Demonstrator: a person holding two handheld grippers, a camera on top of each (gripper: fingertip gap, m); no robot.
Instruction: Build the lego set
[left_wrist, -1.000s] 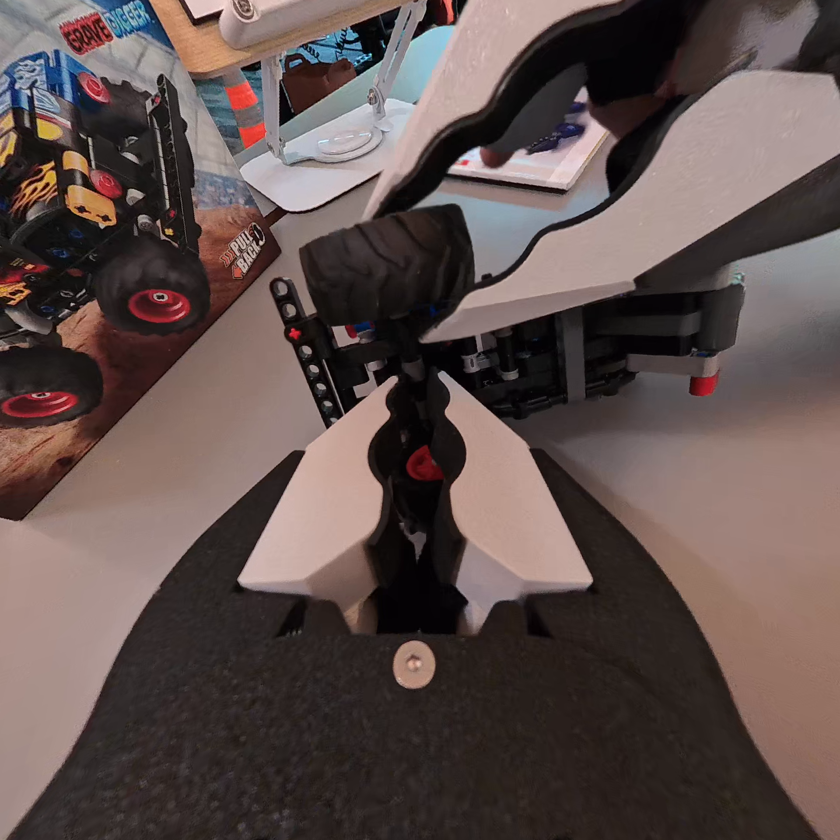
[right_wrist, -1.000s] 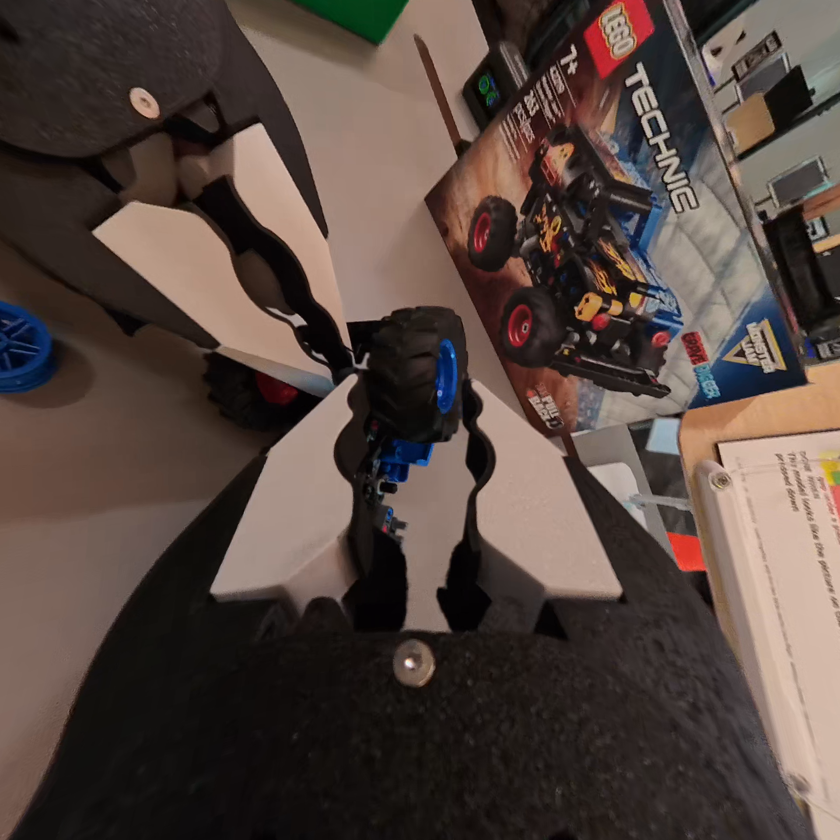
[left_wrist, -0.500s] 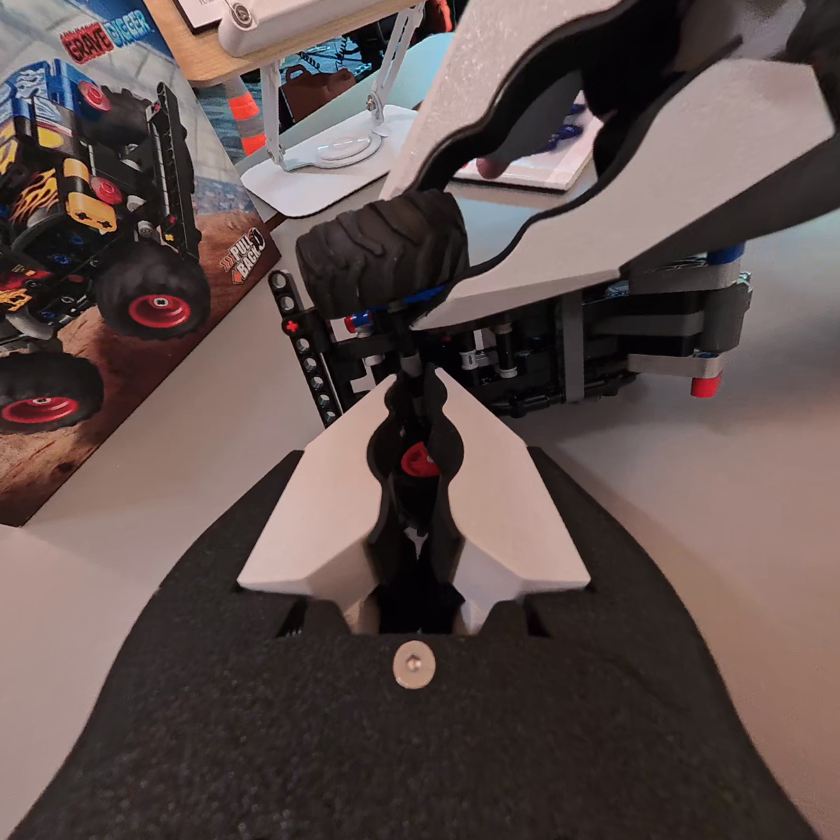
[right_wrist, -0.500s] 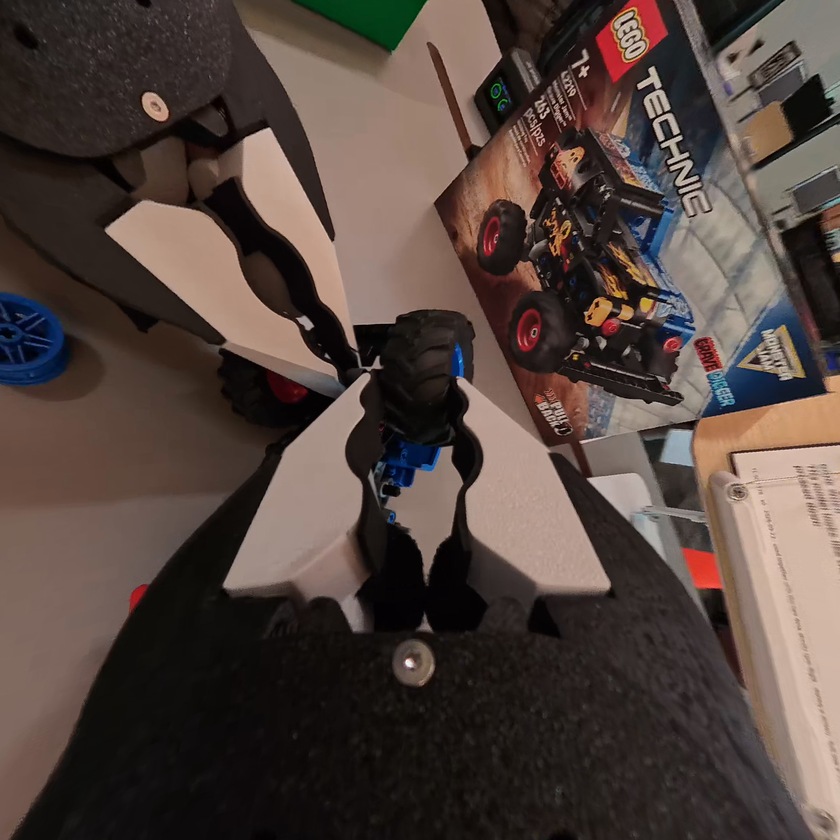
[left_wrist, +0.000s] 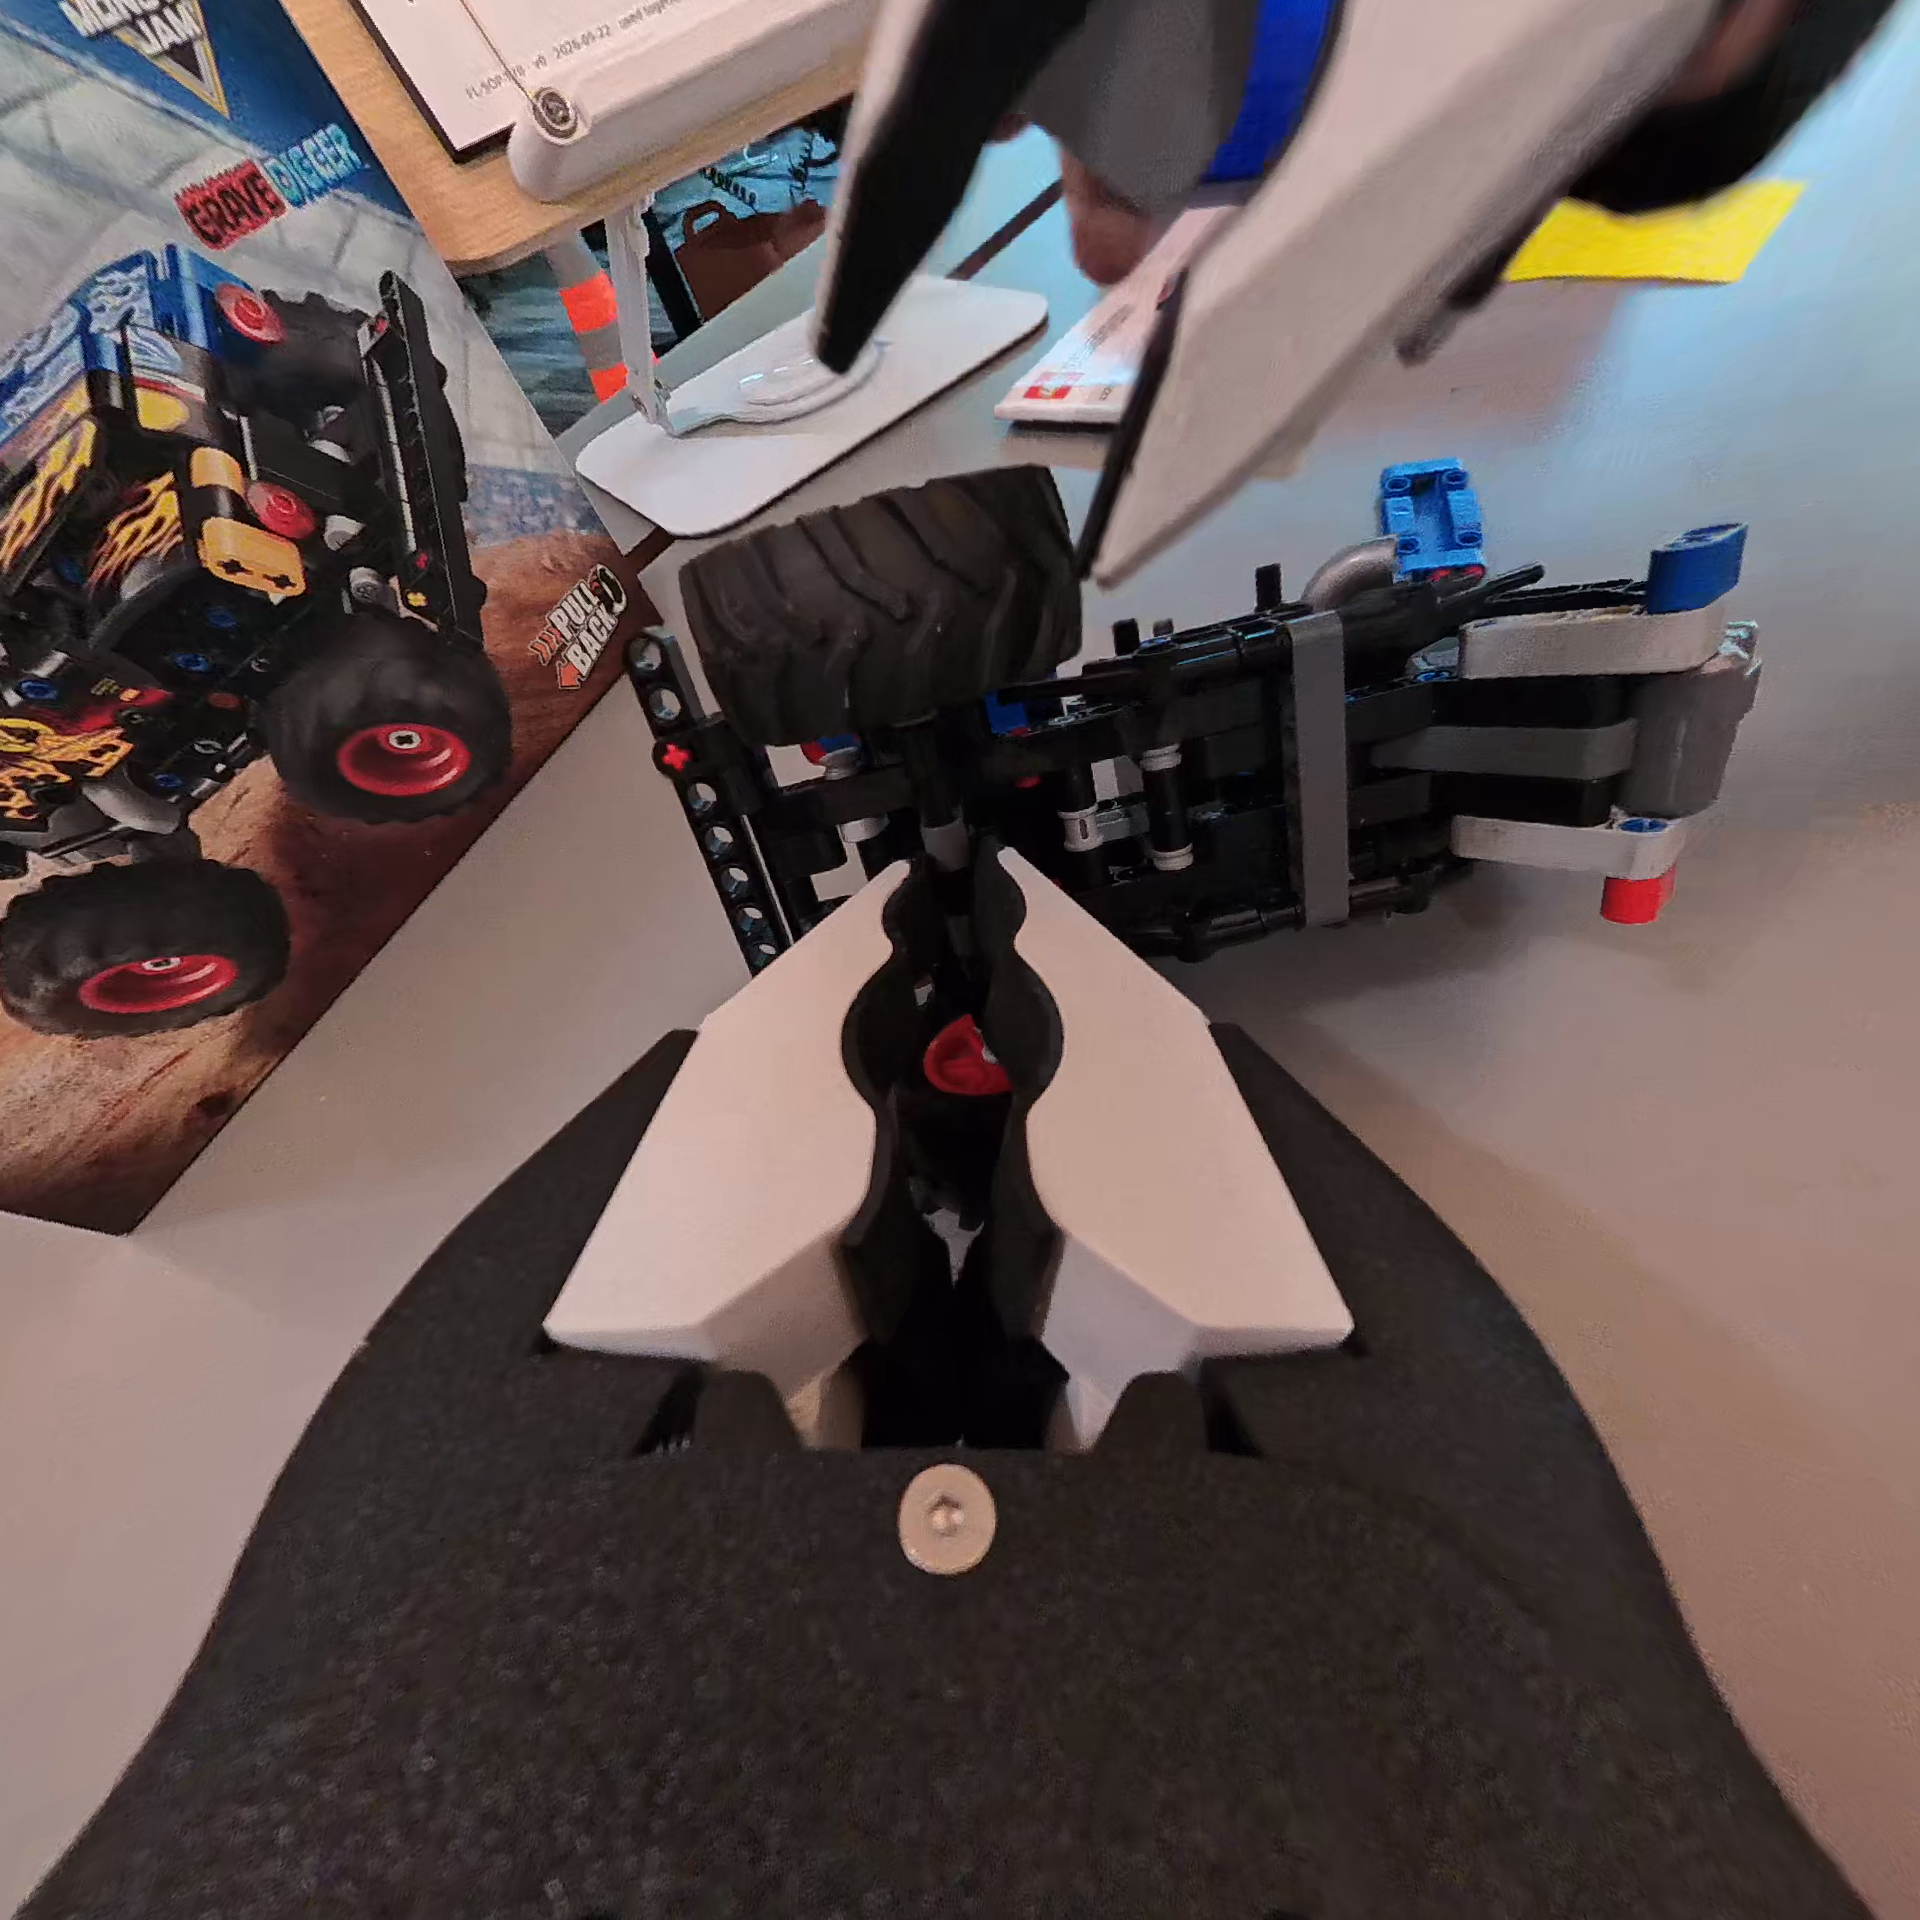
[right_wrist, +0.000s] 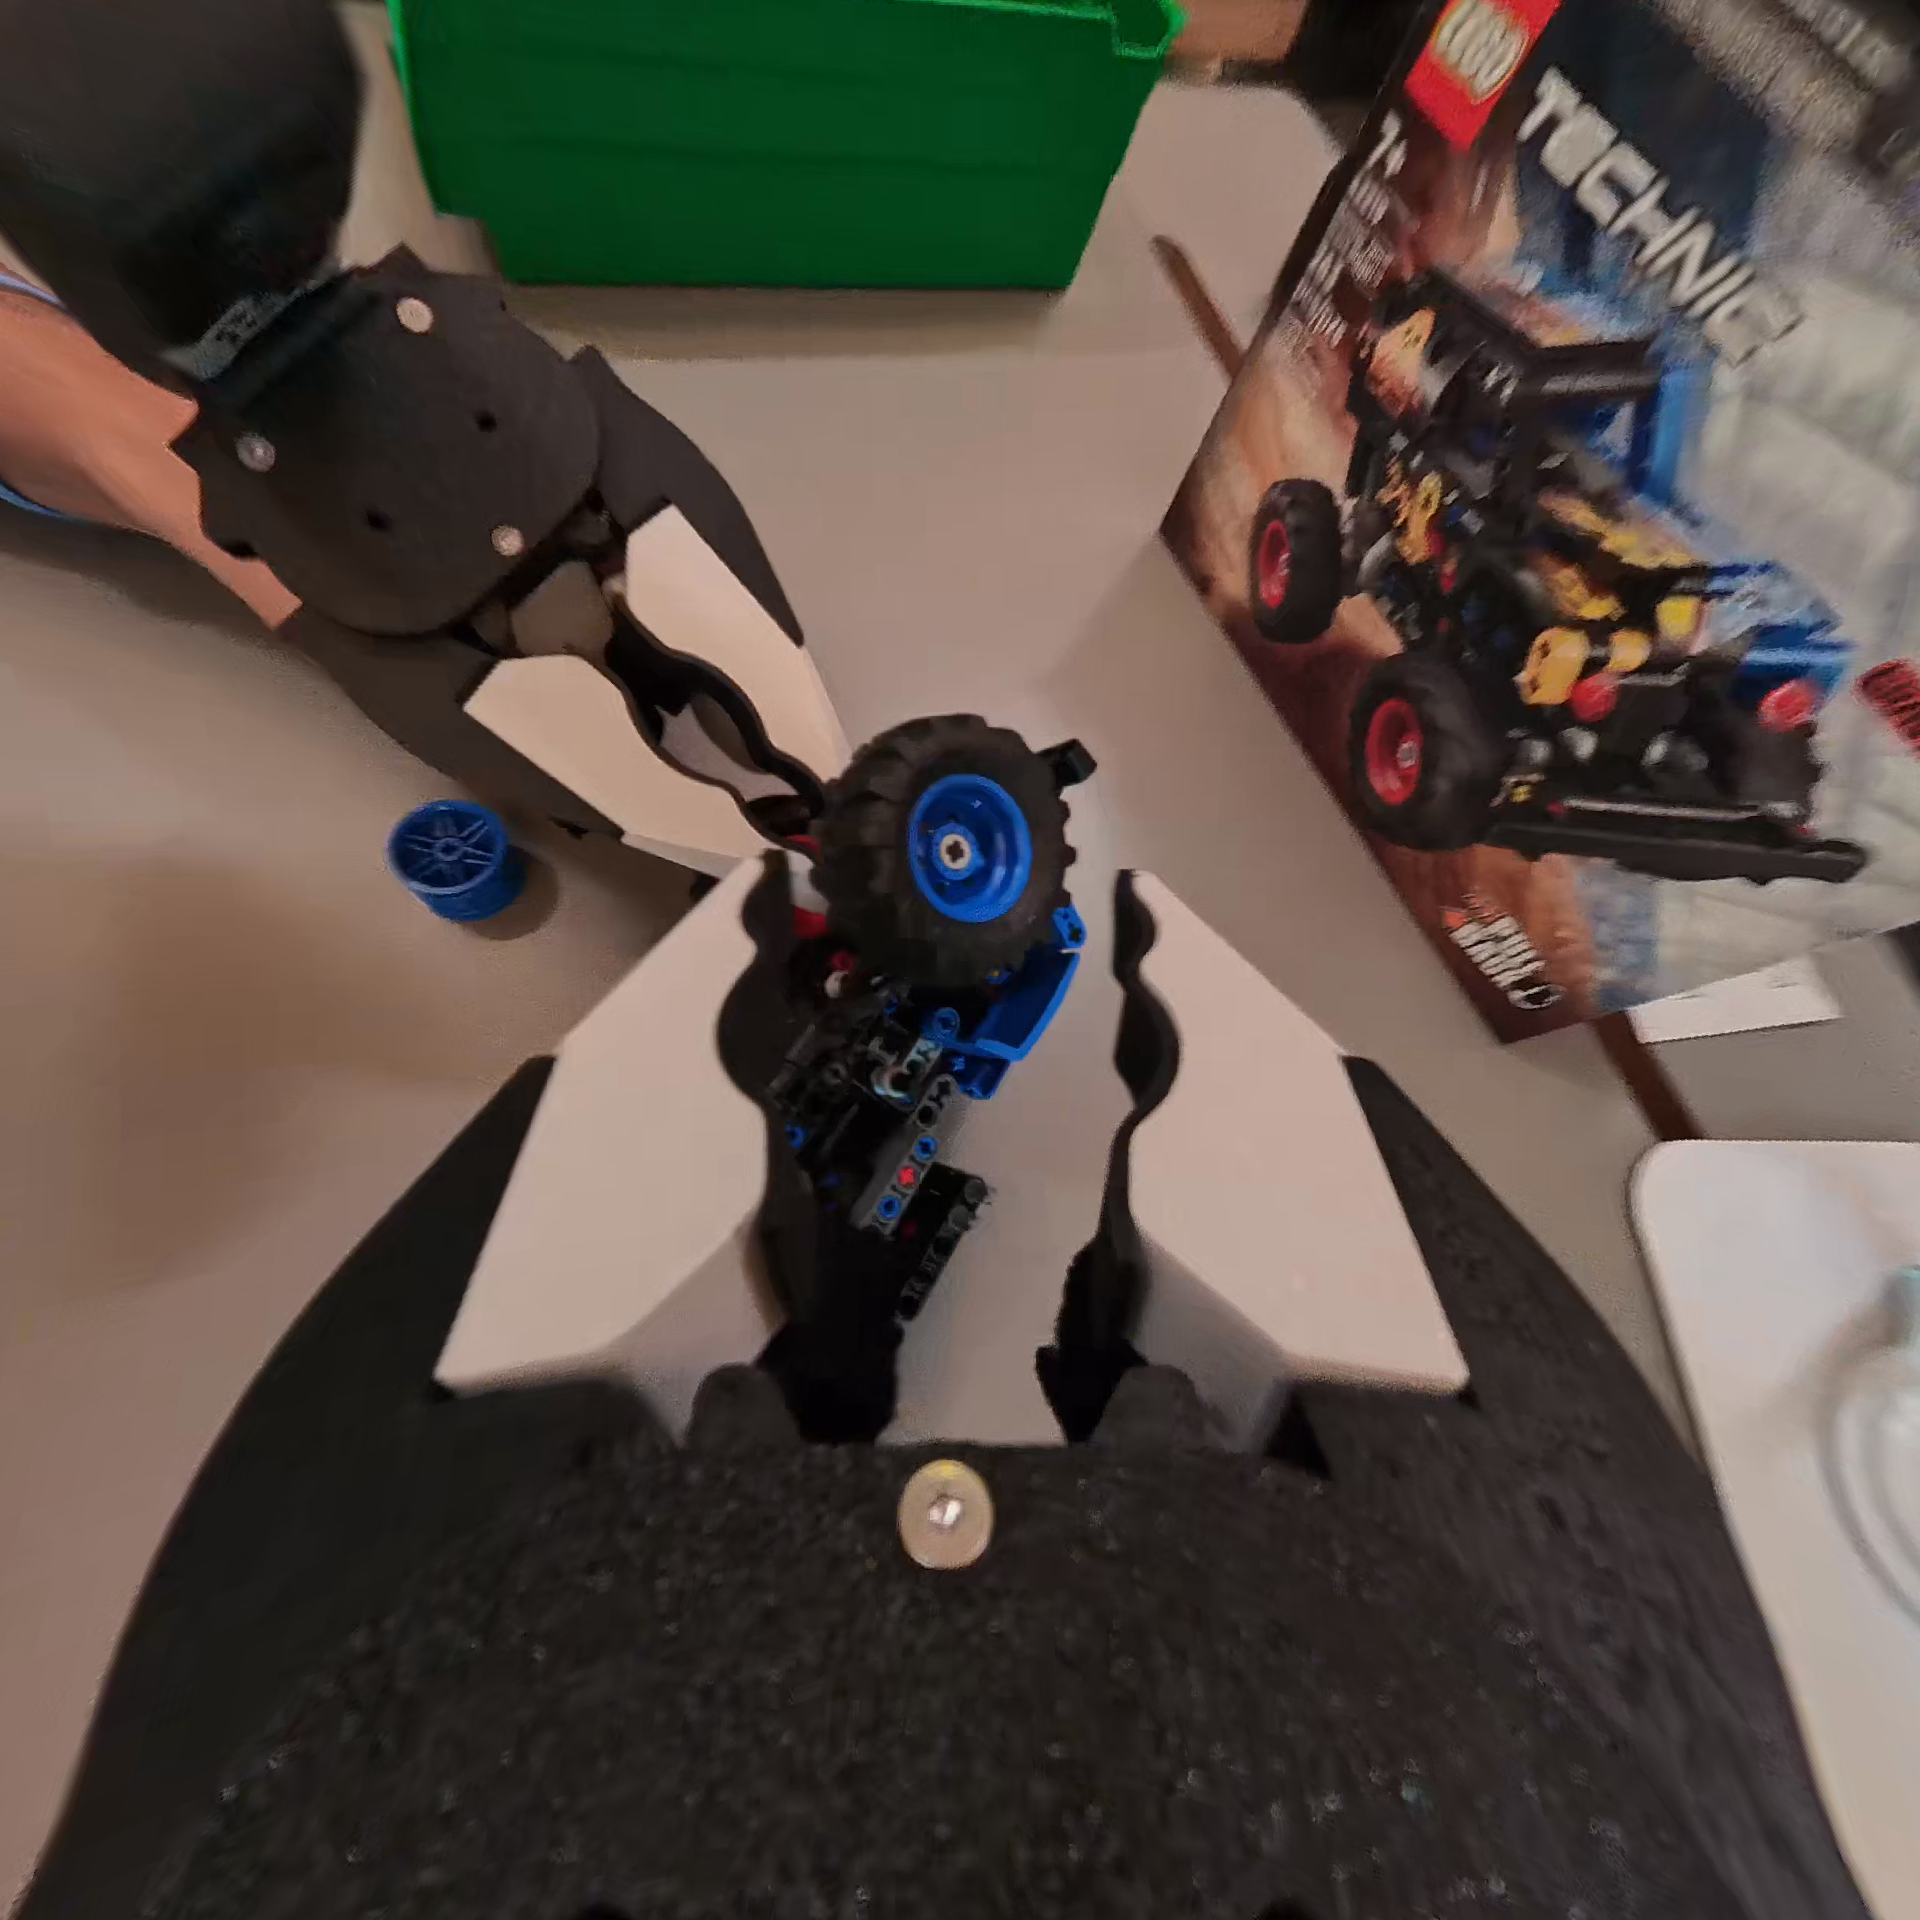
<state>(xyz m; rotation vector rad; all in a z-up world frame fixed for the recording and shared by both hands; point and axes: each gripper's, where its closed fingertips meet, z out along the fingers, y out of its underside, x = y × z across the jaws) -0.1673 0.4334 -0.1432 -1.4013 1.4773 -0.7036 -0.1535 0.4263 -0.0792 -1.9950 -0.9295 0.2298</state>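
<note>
On the pale table (left_wrist: 1558, 1195), left gripper (left_wrist: 951, 883) clamps the sideways toy truck (left_wrist: 1195, 790); right gripper (right_wrist: 940, 883), fingers apart, hangs just above its upturned wheel (right_wrist: 951, 847).

Ridged matt rubber tyre (left_wrist: 878, 603), glossy cardboard box (right_wrist: 1579, 540), smooth matt table (left_wrist: 1558, 1195)

We note a green bin (right_wrist: 779, 135) at the far edge, a printed toy box (right_wrist: 1558, 540) far right, and a loose blue wheel hub (right_wrist: 454, 858) left.
</note>
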